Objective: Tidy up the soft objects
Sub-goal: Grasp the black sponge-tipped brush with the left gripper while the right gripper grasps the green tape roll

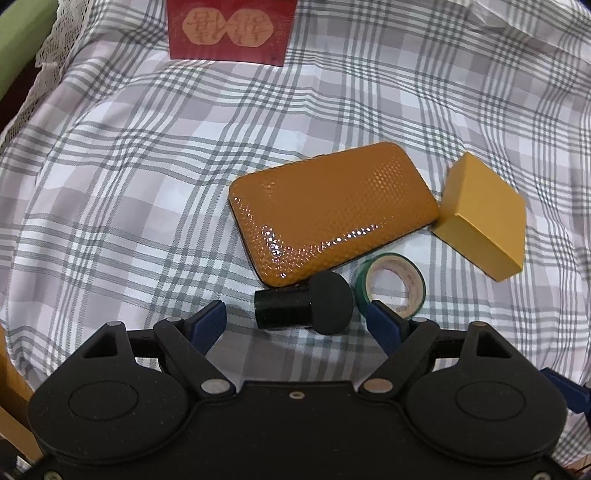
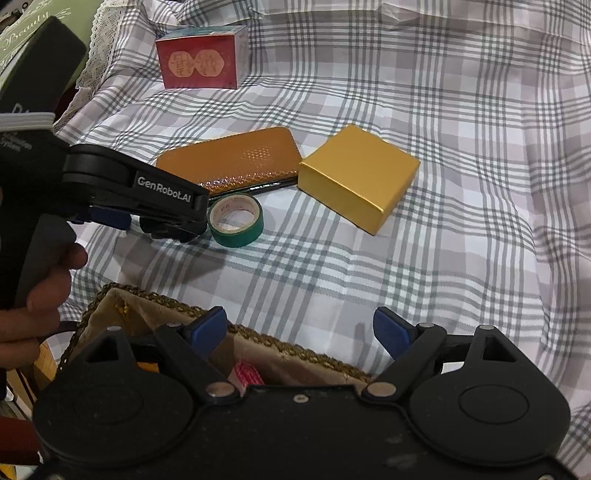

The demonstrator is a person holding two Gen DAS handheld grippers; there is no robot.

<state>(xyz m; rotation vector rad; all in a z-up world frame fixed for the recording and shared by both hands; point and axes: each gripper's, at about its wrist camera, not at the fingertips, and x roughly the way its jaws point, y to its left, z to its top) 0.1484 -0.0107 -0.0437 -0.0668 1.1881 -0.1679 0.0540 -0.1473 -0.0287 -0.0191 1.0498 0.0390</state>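
Note:
A black sponge-tipped applicator (image 1: 303, 308) lies on its side on the plaid cloth, between the open fingers of my left gripper (image 1: 295, 317). A green tape roll (image 1: 390, 288) lies just right of it, touching the right fingertip (image 1: 384, 325). An orange glossy case (image 1: 332, 214) and a yellow box (image 1: 484, 218) lie beyond. My right gripper (image 2: 301, 328) is open and empty above a woven basket (image 2: 280, 332). The left gripper (image 2: 162, 218) also shows in the right wrist view beside the tape roll (image 2: 236, 219).
A red box (image 2: 201, 59) stands at the far left of the cloth. The basket holds a red item (image 2: 247, 373). A green box with lettering (image 2: 26, 33) sits beyond the lace edge. Plaid cloth (image 2: 461, 184) stretches to the right.

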